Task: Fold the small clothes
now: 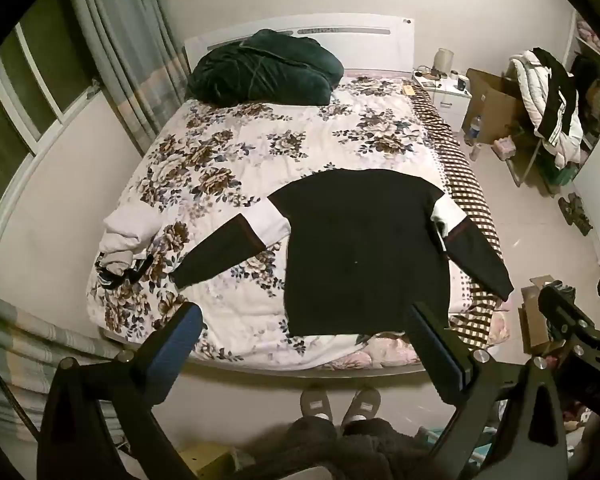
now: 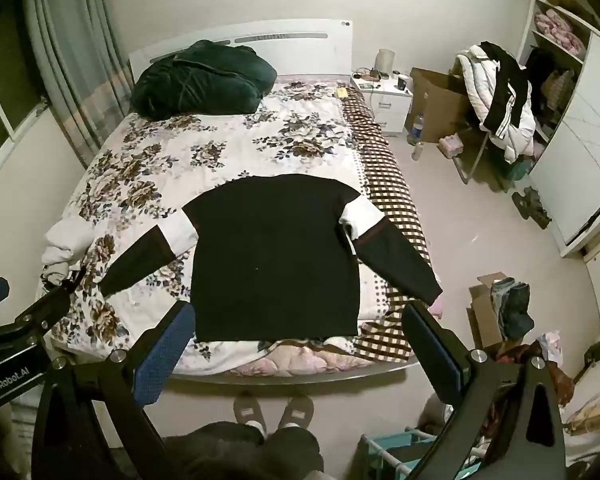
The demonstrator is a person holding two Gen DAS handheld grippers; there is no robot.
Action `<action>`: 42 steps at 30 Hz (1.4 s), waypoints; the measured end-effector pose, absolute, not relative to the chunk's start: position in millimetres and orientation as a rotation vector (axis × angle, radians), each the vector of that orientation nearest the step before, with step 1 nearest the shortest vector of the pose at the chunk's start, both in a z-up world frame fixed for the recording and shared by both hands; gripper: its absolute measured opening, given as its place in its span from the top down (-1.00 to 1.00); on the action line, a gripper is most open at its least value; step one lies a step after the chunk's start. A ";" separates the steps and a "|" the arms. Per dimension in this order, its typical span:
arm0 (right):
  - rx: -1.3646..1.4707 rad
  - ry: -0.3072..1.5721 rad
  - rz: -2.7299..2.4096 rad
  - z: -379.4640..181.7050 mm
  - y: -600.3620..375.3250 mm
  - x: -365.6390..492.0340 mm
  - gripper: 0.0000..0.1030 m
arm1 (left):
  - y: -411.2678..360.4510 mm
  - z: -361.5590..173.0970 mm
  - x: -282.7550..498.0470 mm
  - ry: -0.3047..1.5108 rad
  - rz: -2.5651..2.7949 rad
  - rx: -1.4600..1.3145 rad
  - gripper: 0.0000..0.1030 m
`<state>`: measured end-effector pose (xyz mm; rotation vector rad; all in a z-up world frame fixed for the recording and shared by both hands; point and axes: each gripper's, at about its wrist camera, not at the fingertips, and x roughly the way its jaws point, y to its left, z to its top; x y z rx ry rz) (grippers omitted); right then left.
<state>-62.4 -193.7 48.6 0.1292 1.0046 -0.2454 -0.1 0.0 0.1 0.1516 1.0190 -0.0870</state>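
A black long-sleeved top (image 1: 364,248) with white bands on the upper sleeves lies flat on the floral bed (image 1: 228,152), near the foot, both sleeves spread outward. It also shows in the right wrist view (image 2: 276,256). My left gripper (image 1: 304,320) is open and empty, held above the bed's foot edge in front of the top's hem. My right gripper (image 2: 296,320) is open and empty at the same height; its body shows at the right in the left wrist view (image 1: 568,312).
A dark green blanket (image 1: 260,68) lies by the headboard. A pale garment pile (image 1: 124,228) sits at the bed's left edge. A nightstand (image 2: 384,96), cardboard boxes (image 2: 496,308), a clothes-laden chair (image 2: 500,96) and a wardrobe (image 2: 580,120) stand on the right. Slippered feet (image 2: 272,408) stand below.
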 end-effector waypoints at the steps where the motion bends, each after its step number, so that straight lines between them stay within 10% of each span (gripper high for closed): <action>1: 0.129 1.004 -0.244 49.4 -193.4 -63.1 -1.00 | 0.0 0.0 0.0 1.021 -0.088 0.151 -1.00; 42: 0.114 1.000 -0.245 57.3 -182.6 -59.0 -1.00 | -8.1 8.3 12.1 1.015 -0.104 0.133 -1.00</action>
